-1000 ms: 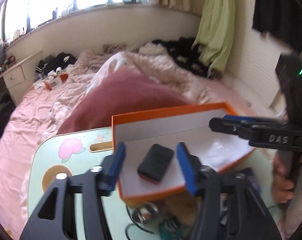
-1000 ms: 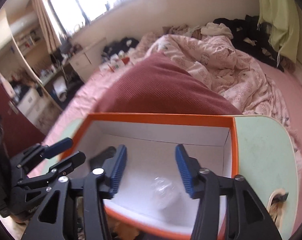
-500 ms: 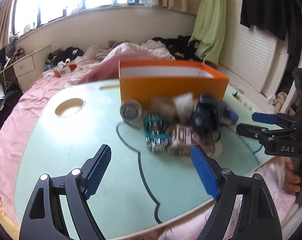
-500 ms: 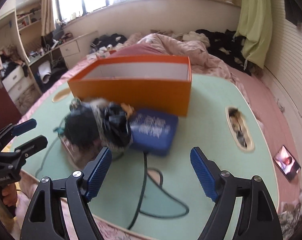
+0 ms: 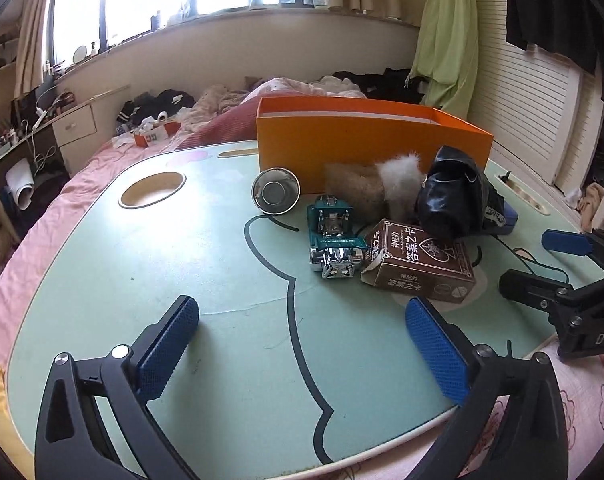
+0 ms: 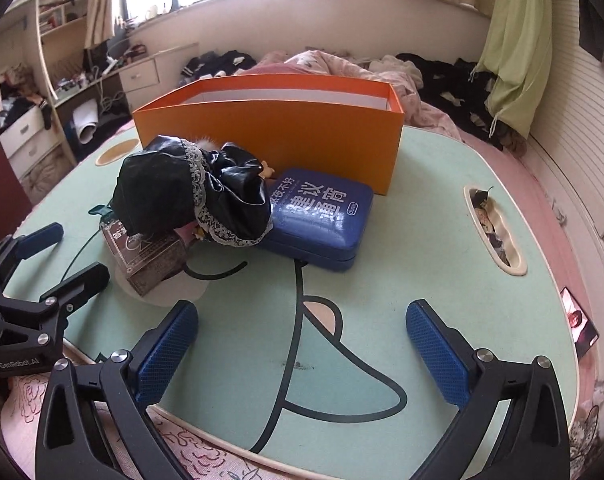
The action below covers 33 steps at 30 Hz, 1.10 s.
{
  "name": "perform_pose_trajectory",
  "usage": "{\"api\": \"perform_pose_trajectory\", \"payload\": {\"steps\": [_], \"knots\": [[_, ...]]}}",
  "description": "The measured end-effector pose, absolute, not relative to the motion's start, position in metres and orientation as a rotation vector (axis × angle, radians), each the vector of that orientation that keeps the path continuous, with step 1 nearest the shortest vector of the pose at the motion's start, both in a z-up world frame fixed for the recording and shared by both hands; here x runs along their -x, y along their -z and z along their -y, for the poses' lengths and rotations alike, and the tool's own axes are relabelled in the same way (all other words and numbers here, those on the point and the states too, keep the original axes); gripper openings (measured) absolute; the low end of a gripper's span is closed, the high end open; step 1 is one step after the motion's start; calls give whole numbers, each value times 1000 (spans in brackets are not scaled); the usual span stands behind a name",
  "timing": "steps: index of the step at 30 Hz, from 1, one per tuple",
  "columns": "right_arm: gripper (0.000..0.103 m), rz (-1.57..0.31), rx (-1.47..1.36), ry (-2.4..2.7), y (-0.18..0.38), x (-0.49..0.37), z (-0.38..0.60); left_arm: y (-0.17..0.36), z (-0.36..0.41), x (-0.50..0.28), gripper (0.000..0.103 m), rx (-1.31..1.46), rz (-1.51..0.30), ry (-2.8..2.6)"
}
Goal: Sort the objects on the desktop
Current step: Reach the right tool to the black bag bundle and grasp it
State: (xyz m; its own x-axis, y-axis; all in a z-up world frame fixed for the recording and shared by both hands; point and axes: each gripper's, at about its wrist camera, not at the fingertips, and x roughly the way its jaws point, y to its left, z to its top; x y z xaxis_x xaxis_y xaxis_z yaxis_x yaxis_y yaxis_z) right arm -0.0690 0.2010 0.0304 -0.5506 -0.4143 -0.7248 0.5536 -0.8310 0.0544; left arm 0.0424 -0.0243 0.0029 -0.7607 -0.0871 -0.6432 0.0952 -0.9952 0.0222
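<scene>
Both the left gripper and right gripper are wide open and hold nothing, while the bowl, toy car, card box, doll and blue case wait outside the orange box.

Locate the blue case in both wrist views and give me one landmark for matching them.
Left wrist view: the blue case shows only as a sliver at right of centre, mostly hidden behind the black doll.
Right wrist view: it lies in plain sight at centre, in front of the orange box's right corner, the doll leaning on its left edge.
Shared landmark: the orange box.
</scene>
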Motion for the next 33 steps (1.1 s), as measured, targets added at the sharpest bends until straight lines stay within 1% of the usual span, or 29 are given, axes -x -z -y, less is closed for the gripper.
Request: {"api": "perform_pose_trajectory", "payload": {"steps": [24, 26, 30, 33], "knots": [[103, -244, -1048, 2380, -32, 73, -203, -5, 26, -44, 103, -1024, -24, 2876], [103, -231, -990, 2380, -39, 70, -204, -6, 25, -43, 103, -1026, -23, 2876], [103, -142, -846, 2324, -71, 70, -198, -6, 24, -44, 103, -1021, -20, 2876], [103, -102, -839, 2246, -84, 80, -180, -7, 23, -44, 103, -1022, -21, 2877]]}}
